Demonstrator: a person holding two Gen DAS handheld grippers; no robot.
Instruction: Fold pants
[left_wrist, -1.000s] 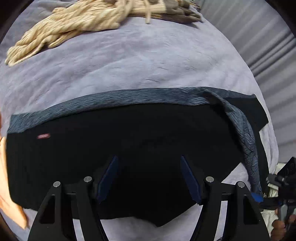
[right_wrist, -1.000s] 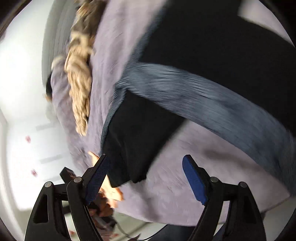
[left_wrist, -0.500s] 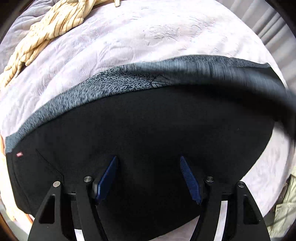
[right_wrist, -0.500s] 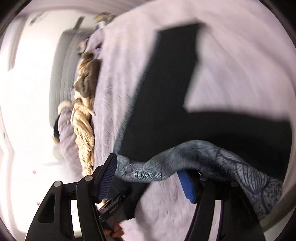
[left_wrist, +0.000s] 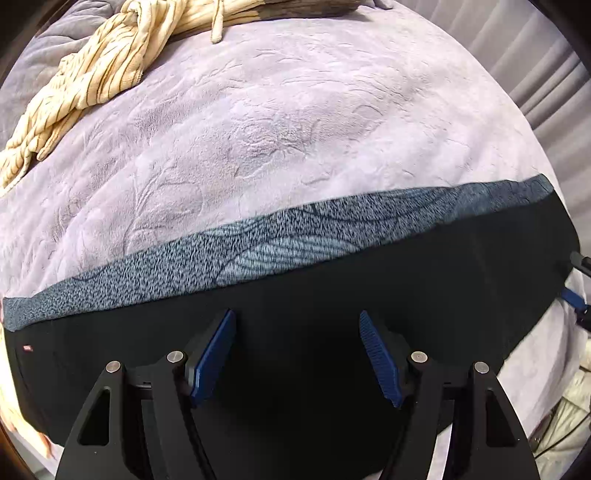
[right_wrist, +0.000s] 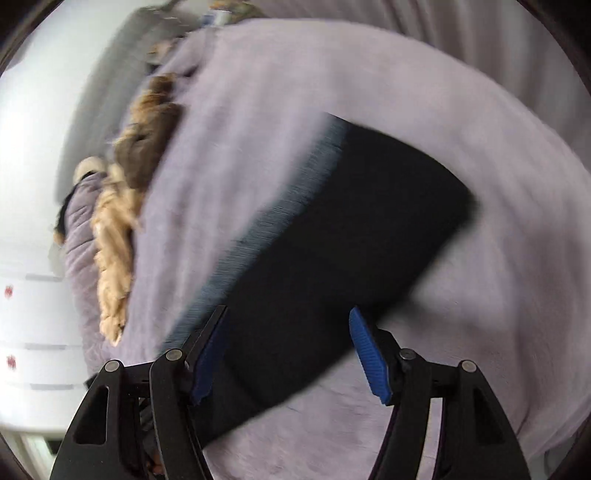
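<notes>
Motion blur is smearing the right wrist view, leaving the pants (right_wrist: 332, 236) edge and bedside clutter (right_wrist: 122, 206) unreadable.

The right gripper (right_wrist: 286, 354) hangs with jaws apart over the black pants (right_wrist: 343, 258), which lie on a lilac blanket (right_wrist: 461, 122); the picture is blurred.

The left gripper (left_wrist: 297, 354) points steeply downward, its two blue-padded fingers (left_wrist: 212, 356) spread apart with nothing pinched between the pads. The right gripper (right_wrist: 288, 350) tilts down at a shallower angle, rolled to one side; its jaws have just been closing, yet its blue pads (right_wrist: 367, 358) stand apart, gripping nothing
</notes>
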